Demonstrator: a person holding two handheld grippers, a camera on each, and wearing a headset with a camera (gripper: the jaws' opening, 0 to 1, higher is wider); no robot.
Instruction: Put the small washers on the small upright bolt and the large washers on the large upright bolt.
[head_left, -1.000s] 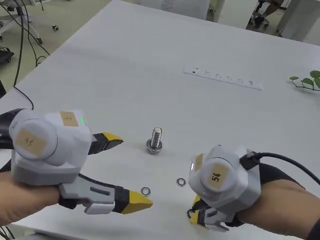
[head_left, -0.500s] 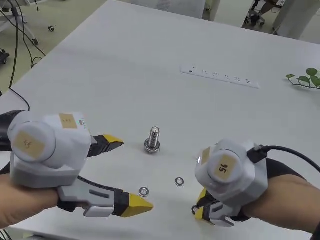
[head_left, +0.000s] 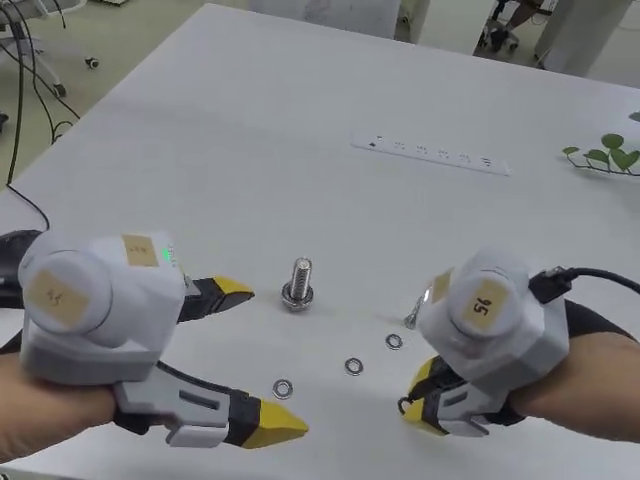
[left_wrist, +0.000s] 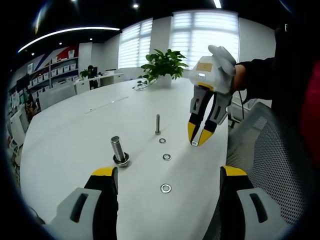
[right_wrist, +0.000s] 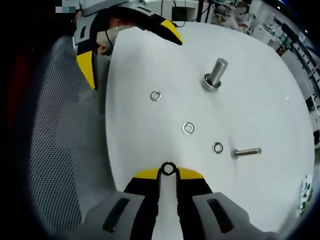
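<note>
The large upright bolt (head_left: 298, 283) stands mid-table with a washer round its base. The small bolt (left_wrist: 158, 124) stands upright beyond it; in the head view the small bolt (head_left: 412, 315) is partly hidden behind my right gripper. Three loose washers lie on the table: one near my left jaws (head_left: 283, 387), one in the middle (head_left: 353, 366) and one by the small bolt (head_left: 394, 342). My right gripper (head_left: 422, 412) is shut on a washer (right_wrist: 169, 169), held just above the table near the front edge. My left gripper (head_left: 255, 358) is open, with nothing between its jaws.
A white power strip (head_left: 430, 156) lies across the far middle of the white table (head_left: 250, 150). A green plant (head_left: 608, 157) sits at the far right. A mesh chair (left_wrist: 260, 135) stands past the table's front edge.
My right gripper has moved right with the washer, uncovering the small bolt and a third loose washer. The left gripper has barely moved. The head camera has shifted a little.
</note>
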